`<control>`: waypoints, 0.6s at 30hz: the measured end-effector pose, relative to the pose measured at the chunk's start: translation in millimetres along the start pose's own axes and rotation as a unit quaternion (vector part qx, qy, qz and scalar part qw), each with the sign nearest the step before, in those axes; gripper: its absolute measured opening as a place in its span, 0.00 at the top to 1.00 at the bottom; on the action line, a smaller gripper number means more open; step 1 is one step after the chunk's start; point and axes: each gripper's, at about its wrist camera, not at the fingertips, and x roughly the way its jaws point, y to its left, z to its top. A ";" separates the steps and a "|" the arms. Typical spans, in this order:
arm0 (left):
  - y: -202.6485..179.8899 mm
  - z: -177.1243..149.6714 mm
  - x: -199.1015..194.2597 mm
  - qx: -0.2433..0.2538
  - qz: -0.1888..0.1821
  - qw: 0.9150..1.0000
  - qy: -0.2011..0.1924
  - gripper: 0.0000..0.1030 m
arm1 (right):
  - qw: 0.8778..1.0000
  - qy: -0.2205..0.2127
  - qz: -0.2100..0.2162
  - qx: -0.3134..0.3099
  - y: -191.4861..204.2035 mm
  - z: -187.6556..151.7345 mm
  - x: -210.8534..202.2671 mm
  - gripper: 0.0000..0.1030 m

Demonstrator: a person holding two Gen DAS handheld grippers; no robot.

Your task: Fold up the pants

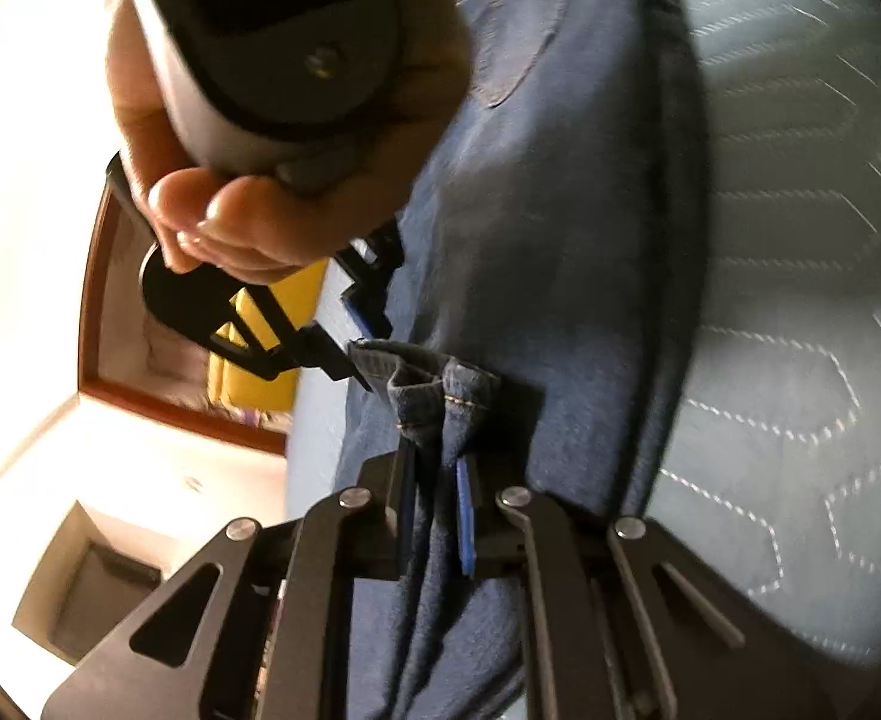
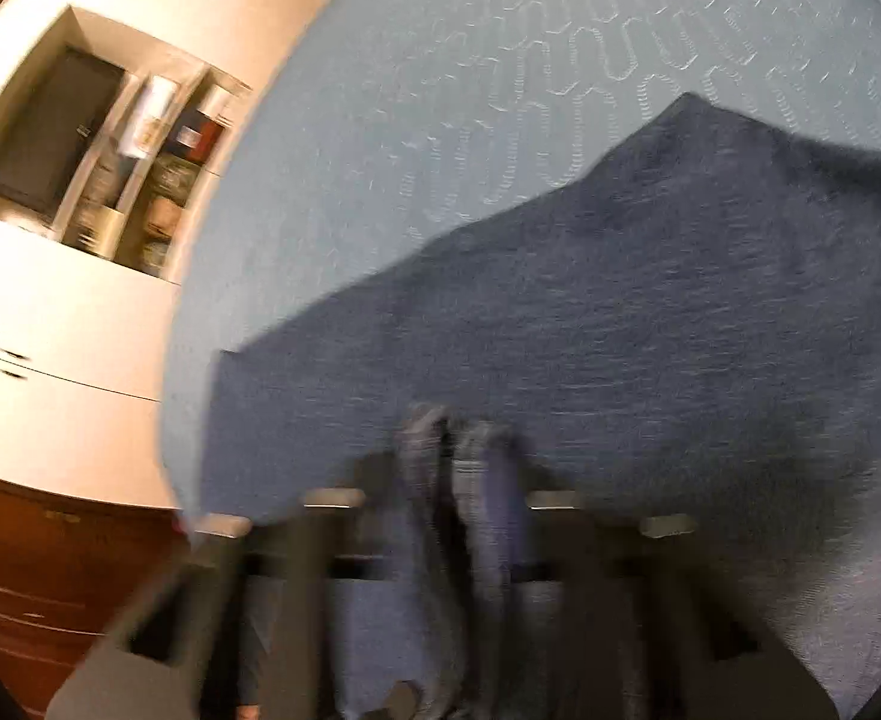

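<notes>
The left gripper (image 1: 434, 480) was clamped on a bunched hem of the pants (image 1: 536, 252), which lay spread across the light blue quilt (image 1: 800, 312). The right gripper (image 2: 458, 462) also pinched a denim fold, though blur softened that view. In the left wrist view a hand (image 1: 242, 204) held the other gripper's handle just beside the pants.

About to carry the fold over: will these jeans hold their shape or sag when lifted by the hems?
Likely floppy: the jeans drape and bunch between the left tongs. Probably heavyish, thick denim hanging in folds from the right tongs. Unlikely to slip; both hems look pinched firmly.
</notes>
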 end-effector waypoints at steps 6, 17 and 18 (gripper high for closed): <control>-2.1 -1.9 0.0 0.002 -0.005 1.000 -0.001 0.91 | 0.999 -0.027 -0.010 -0.013 -2.2 -12.7 -14.0 0.85; 134.8 -98.1 -23.3 -0.426 -0.105 0.896 0.061 0.77 | 0.986 -0.038 -0.121 -0.111 32.1 -22.7 5.0 0.86; 148.5 -122.8 -20.6 -0.463 -0.088 0.879 0.075 0.79 | 0.983 -0.039 -0.132 -0.121 35.6 -23.6 6.2 0.86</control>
